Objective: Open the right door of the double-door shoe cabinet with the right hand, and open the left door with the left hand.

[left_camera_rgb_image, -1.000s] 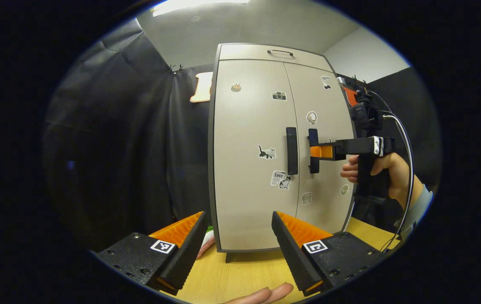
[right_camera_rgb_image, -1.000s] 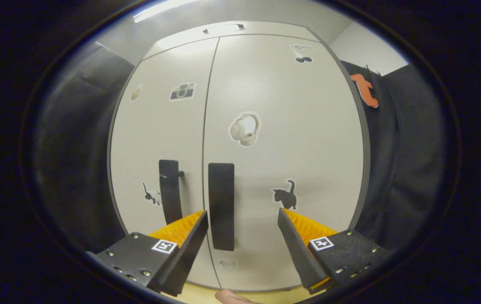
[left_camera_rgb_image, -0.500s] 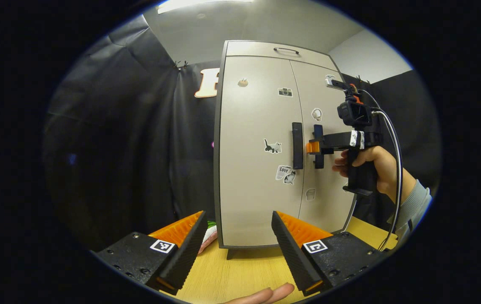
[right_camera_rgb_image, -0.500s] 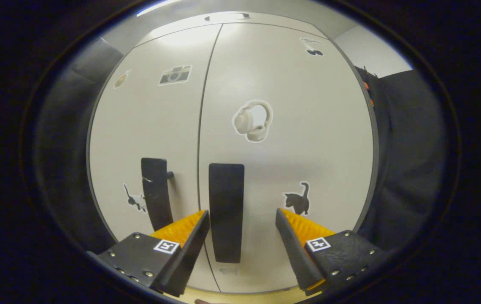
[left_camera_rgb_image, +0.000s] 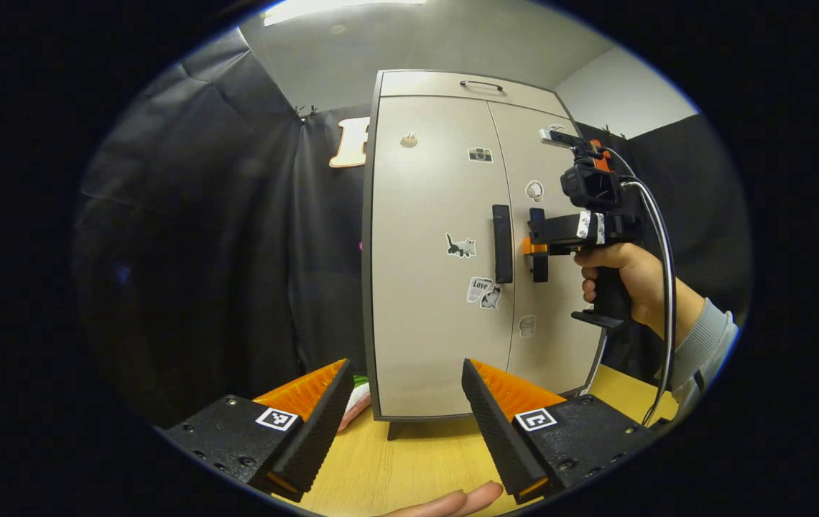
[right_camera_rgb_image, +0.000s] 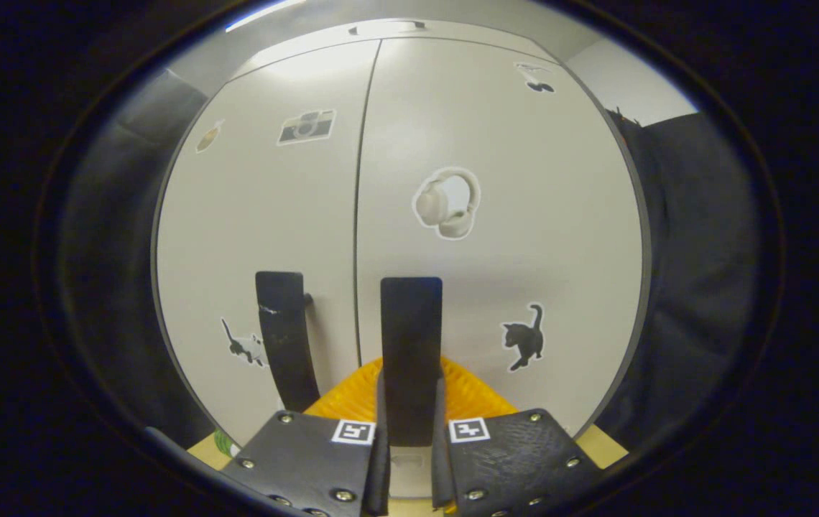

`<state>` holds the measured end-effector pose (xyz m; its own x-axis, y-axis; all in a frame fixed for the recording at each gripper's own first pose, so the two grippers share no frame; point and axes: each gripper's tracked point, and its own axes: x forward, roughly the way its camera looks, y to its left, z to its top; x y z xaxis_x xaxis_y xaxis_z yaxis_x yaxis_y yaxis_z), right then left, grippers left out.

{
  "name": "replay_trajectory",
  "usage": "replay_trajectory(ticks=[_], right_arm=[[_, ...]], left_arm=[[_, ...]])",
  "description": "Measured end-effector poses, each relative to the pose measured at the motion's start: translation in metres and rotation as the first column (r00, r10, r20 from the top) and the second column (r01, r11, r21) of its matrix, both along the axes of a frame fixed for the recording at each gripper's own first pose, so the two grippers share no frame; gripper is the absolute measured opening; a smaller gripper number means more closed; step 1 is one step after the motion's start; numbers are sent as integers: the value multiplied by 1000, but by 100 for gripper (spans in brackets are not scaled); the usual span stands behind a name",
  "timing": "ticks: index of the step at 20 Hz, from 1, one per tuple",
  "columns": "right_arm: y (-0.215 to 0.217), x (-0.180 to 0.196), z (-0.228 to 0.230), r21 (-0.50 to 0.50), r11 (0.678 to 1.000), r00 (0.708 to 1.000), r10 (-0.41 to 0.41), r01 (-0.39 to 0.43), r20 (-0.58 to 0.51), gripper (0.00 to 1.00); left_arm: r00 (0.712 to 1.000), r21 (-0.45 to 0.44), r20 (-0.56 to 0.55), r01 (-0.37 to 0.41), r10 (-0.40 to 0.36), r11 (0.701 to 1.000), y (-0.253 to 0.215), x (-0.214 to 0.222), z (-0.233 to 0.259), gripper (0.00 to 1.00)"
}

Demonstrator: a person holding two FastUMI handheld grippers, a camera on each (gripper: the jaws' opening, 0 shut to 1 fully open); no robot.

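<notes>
Right gripper view is looking straight at the shoe cabinet (right_camera_rgb_image: 452, 143), whose two doors are sitting flush and closed. The right claw (right_camera_rgb_image: 409, 424) is pinching the right door handle (right_camera_rgb_image: 411, 345), both fingers pressing its sides near the lower end, which they are partly hiding. The left door handle (right_camera_rgb_image: 286, 337) is standing just beside it, its foot cut off behind the claw body.

Left gripper view is showing the cabinet (left_camera_rgb_image: 424, 287) standing on the desk (left_camera_rgb_image: 409, 467), well ahead of the left claw (left_camera_rgb_image: 404, 391), which is hanging spread and holding nothing. Farther off, a hand (left_camera_rgb_image: 632, 276) is gripping the right claw (left_camera_rgb_image: 535, 246) against the right door handle (left_camera_rgb_image: 539, 269); the left door handle (left_camera_rgb_image: 501, 244) is untouched. Something green and pink is peeking out beside the cabinet's left foot, too hidden to identify. Fingertips (left_camera_rgb_image: 452, 502) are cut off at the bottom edge.
</notes>
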<state>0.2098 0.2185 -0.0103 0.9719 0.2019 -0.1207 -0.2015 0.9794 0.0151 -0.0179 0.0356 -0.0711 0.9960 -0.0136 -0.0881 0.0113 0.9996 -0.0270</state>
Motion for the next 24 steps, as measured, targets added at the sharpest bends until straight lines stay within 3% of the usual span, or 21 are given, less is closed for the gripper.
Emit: replay_trajectory(ticks=[14,24], right_arm=[[-8,-35,4,4,984,983,176,-176,-53,23],[-26,-58,5,18,971,968,241,-240,-64,23]], left_arm=[[999,-13,34,2,-2,1000,0,-6,14,91],[999,-23,25,27,-26,999,-13,-6,15,94]])
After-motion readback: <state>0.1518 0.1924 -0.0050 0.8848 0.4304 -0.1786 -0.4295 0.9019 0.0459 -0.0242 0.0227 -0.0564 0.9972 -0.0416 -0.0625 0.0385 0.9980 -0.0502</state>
